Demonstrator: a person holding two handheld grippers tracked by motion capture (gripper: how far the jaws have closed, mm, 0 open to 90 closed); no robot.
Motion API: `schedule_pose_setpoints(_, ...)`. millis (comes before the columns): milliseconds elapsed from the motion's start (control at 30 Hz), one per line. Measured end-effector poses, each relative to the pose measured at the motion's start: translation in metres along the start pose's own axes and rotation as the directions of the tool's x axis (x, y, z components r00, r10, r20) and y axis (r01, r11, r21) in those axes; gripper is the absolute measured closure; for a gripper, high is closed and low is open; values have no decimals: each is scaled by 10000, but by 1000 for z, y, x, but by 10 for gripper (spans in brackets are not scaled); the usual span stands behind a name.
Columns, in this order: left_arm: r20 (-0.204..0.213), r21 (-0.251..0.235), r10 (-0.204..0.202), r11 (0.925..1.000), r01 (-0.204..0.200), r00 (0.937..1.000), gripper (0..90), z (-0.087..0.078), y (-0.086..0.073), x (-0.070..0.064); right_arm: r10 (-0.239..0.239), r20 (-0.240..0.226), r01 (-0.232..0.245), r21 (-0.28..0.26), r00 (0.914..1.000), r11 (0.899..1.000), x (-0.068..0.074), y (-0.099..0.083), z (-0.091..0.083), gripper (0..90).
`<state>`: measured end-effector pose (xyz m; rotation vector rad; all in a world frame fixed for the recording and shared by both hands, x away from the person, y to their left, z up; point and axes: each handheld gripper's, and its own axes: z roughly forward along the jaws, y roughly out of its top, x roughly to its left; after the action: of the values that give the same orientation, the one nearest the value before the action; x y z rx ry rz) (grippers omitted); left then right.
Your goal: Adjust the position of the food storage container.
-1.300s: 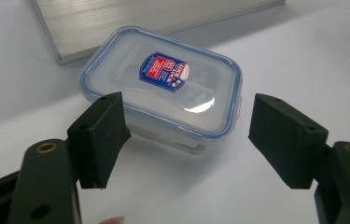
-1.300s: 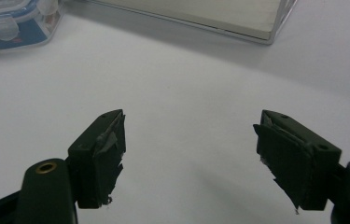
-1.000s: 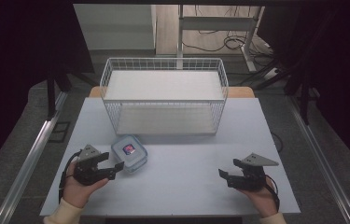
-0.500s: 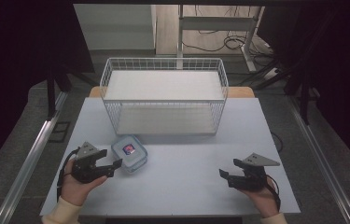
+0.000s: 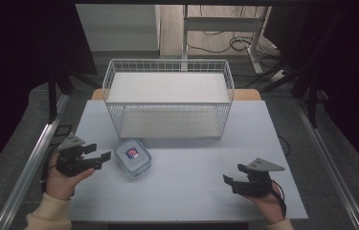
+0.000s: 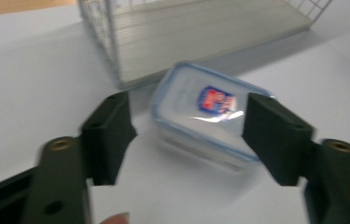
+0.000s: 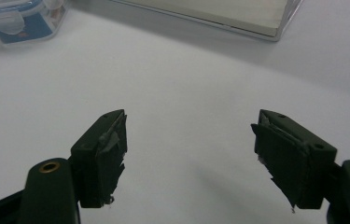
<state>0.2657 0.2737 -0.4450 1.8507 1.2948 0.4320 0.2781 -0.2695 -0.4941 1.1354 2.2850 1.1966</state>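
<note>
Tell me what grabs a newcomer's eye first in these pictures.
The white wire basket stands at the far middle of the pale table. Just before its near left corner sits a clear lidded container with a red-and-blue label. The left gripper, jaws open, points at that container from the left, while the right gripper rests open near the table's front right.

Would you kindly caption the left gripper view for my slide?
Open left gripper facing a clear lidded container beside a white wire basket on the table.
</note>
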Motion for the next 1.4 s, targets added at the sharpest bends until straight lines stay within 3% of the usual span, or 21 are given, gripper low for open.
schedule_pose_setpoints(33, -39, 209, 53, 9998, -52, 10000, 461, 1, 5, 9, 50, 12, -50, 38, 10000, 10000, -1, 0, 1, 258)
schedule_pose_setpoints(233, 145, 700, 132, 9974, -142, 9998, 611, 14, 15, 23, 128, 37, -128, 67, 9999, 9999, -1, -1, 1, 257)
schedule_pose_setpoints(333, -84, 1236, 612, 9905, -597, 9981, 726, 27, 19, 23, 85, 39, -85, 35, 10000, 10000, 0, -1, 1, 258)
schedule_pose_setpoints(367, -139, 1405, 766, 9873, -738, 9970, 726, 31, 20, 23, 85, 39, -85, 35, 10000, 10000, 0, -1, 1, 258)
schedule_pose_setpoints(467, -177, 1924, 892, 9777, -841, 9959, 843, 50, 23, 27, 121, 49, -122, 94, 9999, 9999, -1, -2, 1, 257)
schedule_pose_setpoints(533, -230, 2029, 901, 9756, -836, 9957, 888, 54, 24, 28, 133, 58, -134, 110, 9999, 9999, -2, -2, 2, 257)
schedule_pose_setpoints(733, -267, 2677, 1040, 9590, -931, 9942, 900, 80, 24, 34, 135, 83, -137, 156, 9999, 9998, -2, -2, 3, 257)
schedule_pose_setpoints(800, -73, 2788, 1058, 9552, -995, 9944, 900, 87, 23, 35, 124, 79, -126, 184, 9999, 9998, -1, -3, 3, 257)
schedule_pose_setpoints(933, 100, 2897, 1197, 9499, -1174, 9928, 900, 92, 22, 33, 132, 86, -133, 200, 9999, 9997, -2, -3, 3, 258)
schedule_pose_setpoints(1000, 247, 3078, 1386, 9412, -1394, 9900, 900, 96, 21, 32, 156, 69, -158, 254, 9999, 9996, -2, -3, 4, 258)
schedule_pose_setpoints(1200, 333, 3294, 1731, 9280, -1744, 9843, 900, 99, 19, 26, 133, 62, -134, 250, 9999, 9996, -1, -3, 4, 258)
schedule_pose_setpoints(1333, 441, 3358, 1787, 9240, -1831, 9829, 900, 100, 18, 22, 126, 69, -128, 244, 9999, 9996, -1, -3, 4, 258)
schedule_pose_setpoints(1400, 601, 3408, 1969, 9174, -2055, 9786, 900, 99, 17, 16, 135, 81, -137, 257, 9999, 9996, -1, -3, 4, 257)
